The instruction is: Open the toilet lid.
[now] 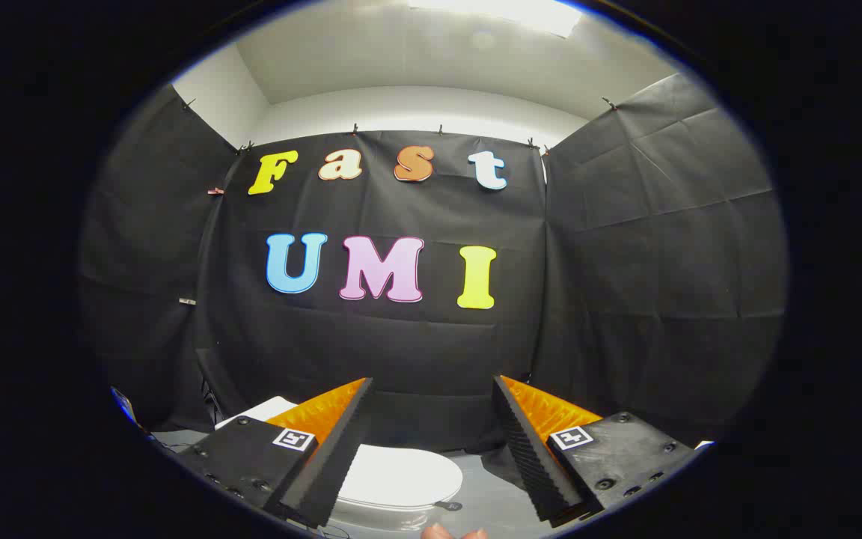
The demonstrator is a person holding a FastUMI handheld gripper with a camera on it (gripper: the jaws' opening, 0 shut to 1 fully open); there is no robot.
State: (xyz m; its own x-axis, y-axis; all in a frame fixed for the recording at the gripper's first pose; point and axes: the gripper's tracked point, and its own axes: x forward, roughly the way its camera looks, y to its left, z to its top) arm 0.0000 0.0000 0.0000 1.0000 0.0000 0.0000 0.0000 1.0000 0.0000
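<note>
A white toilet stands low on the floor below me, its lid (401, 475) lying flat and closed over the bowl. Part of its white tank (263, 410) peeks out behind my left finger. My gripper (431, 389) is open, held well above the toilet and pointing at the booth's back wall. Nothing is between the fingers. The lid shows in the gap between them, nearer the left finger (330, 457) than the right finger (532, 449).
Black cloth walls (625, 299) close in the booth at the back and on both sides. A pale grey floor (494, 501) spreads to the right of the toilet. A fingertip of a hand (438, 532) shows at the bottom.
</note>
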